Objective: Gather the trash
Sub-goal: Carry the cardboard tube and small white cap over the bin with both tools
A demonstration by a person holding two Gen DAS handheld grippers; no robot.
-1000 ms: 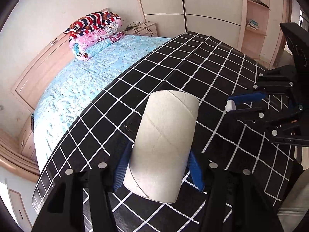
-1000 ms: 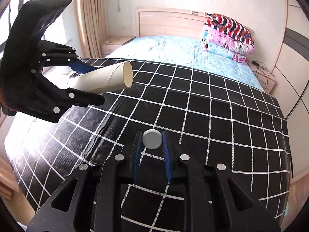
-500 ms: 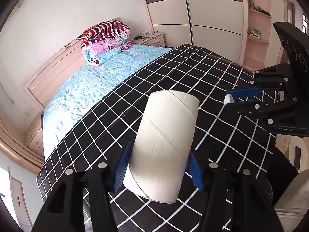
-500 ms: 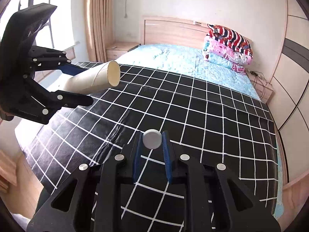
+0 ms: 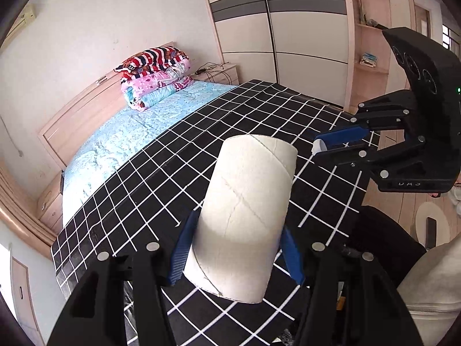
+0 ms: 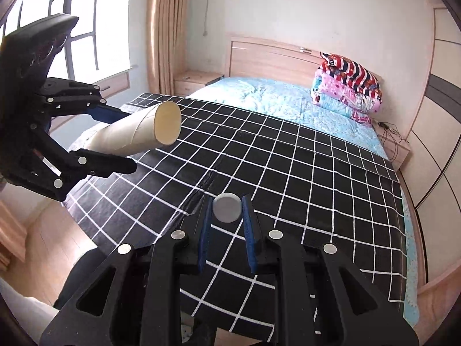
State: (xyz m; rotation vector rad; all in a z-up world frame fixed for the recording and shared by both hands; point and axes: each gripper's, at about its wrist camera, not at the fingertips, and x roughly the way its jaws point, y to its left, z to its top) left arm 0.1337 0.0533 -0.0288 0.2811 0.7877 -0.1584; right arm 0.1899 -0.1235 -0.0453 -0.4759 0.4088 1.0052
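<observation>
Both raised: left gripper [image 5: 236, 248] clamps tube [image 5: 245, 216], right gripper [image 6: 226, 219] pinches cap [image 6: 226, 207]

I am in a home bedroom. A bed [image 6: 302, 109] with a wooden headboard [image 6: 270, 57] carries a black grid-patterned cover [image 6: 288, 173] and folded quilts [image 6: 348, 89]. Nightstands [image 6: 193, 82] flank it, a curtain [image 6: 161, 31] hangs beside the window [image 6: 83, 28], and a sliding-door wardrobe [image 5: 276, 34] with open shelves [image 5: 368, 28] lines one wall.

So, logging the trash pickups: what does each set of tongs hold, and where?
Left tongs: cardboard tube, near one end. Right tongs: small grey cylinder, by its sides.
</observation>
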